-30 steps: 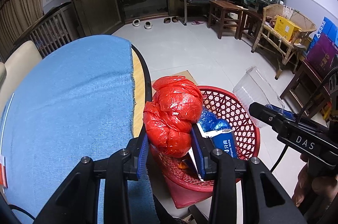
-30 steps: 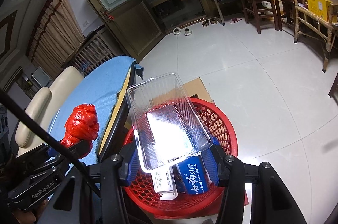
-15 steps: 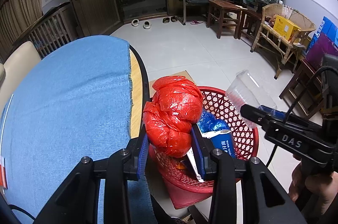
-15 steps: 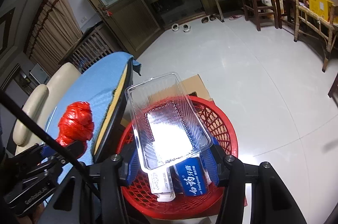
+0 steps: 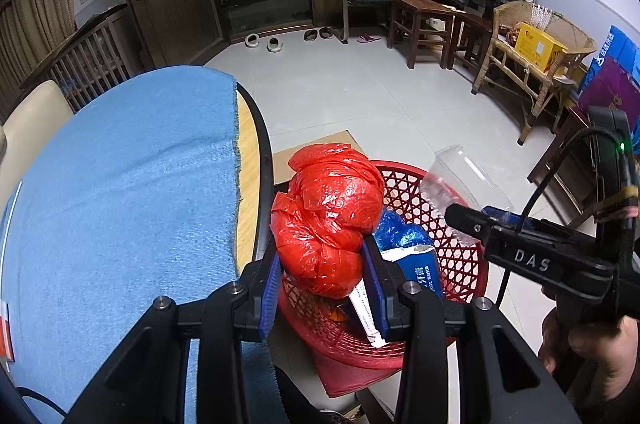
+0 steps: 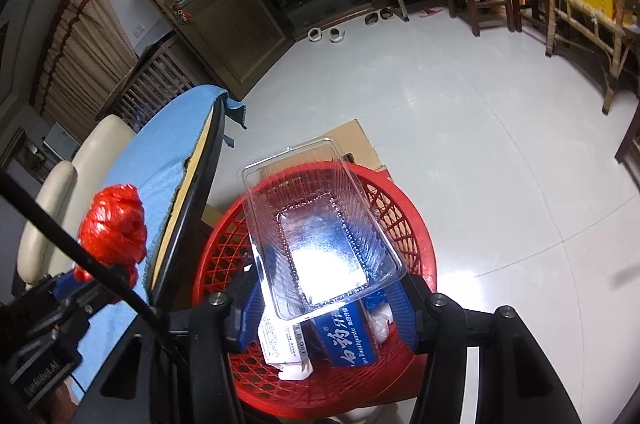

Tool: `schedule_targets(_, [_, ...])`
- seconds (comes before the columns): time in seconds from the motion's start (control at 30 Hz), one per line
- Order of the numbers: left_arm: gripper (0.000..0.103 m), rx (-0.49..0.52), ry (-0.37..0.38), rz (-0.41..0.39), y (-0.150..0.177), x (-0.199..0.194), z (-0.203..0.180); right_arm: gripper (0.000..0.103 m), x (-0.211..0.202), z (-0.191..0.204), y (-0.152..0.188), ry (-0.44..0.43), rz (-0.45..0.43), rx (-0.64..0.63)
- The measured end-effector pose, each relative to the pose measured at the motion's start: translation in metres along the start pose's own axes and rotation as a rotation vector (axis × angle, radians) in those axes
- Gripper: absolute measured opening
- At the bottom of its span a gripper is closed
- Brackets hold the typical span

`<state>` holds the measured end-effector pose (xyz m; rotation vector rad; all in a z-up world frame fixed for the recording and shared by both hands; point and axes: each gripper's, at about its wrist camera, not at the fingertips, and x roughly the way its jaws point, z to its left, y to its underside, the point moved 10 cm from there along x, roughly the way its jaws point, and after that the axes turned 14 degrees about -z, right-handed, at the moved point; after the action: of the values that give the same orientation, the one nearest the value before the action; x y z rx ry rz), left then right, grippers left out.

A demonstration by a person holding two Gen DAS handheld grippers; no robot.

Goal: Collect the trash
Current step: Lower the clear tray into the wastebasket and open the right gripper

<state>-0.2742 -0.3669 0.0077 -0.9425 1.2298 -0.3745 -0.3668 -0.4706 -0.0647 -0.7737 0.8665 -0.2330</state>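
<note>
- A round table (image 5: 248, 160) with a dark rim takes up the left side of both views, and a blue cloth (image 5: 120, 184) covers most of its top, leaving a strip of bare wood along the edge.
- The left gripper (image 5: 323, 278) is clamped on a crumpled red plastic bag (image 5: 328, 216); both blue pads press into the bag's lower part, and the bag bulges above them.
- In the left wrist view that bag hangs just past the table's edge, over the near left part of the basket; in the right wrist view it shows at the left, in front of the blue cloth.
- A red lattice basket (image 6: 404, 220) stands on the floor just beside the table, on a flat piece of cardboard (image 6: 356, 140).
- Inside the basket lie a blue toothpaste box (image 6: 352, 336), a white printed carton (image 6: 280, 340) beside it and some crumpled blue wrapping (image 5: 400, 230).
- The right gripper (image 6: 324, 304) is over the basket with a clear plastic tray (image 6: 320, 224) between its fingers; its jaws have just been opening, and gaps now show between the blue pads and the tray's sides, so it is no longer squeezed.
- The tray tilts with its open side up, its near end low over the toothpaste box.
- At the far right of the left wrist view, a hand (image 5: 592, 348) holds the right gripper's handle.
</note>
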Motion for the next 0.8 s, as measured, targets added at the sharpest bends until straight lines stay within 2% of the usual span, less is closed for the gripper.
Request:
schedule_targets(0.07, [0.04, 0.002, 0.002, 0.002, 0.0, 0.001, 0.0, 0.076, -0.002, -0.001, -0.005, -0.002, -0.018, 0.015])
schedule_targets(0.23, [0.039, 0.007, 0.008, 0.014, 0.003, 0.007, -0.004, 0.076, -0.025, 0.003, -0.029, -0.022, -0.115, 0.021])
schedule_targets(0.4, [0.039, 0.019, 0.017, 0.023, 0.004, 0.013, -0.013, 0.076, -0.04, 0.0, -0.045, -0.025, -0.164, 0.03])
schedule_targets(0.8, [0.039, 0.024, 0.035, 0.064, 0.009, 0.032, -0.026, 0.076, -0.059, -0.02, -0.051, -0.02, -0.197, 0.065])
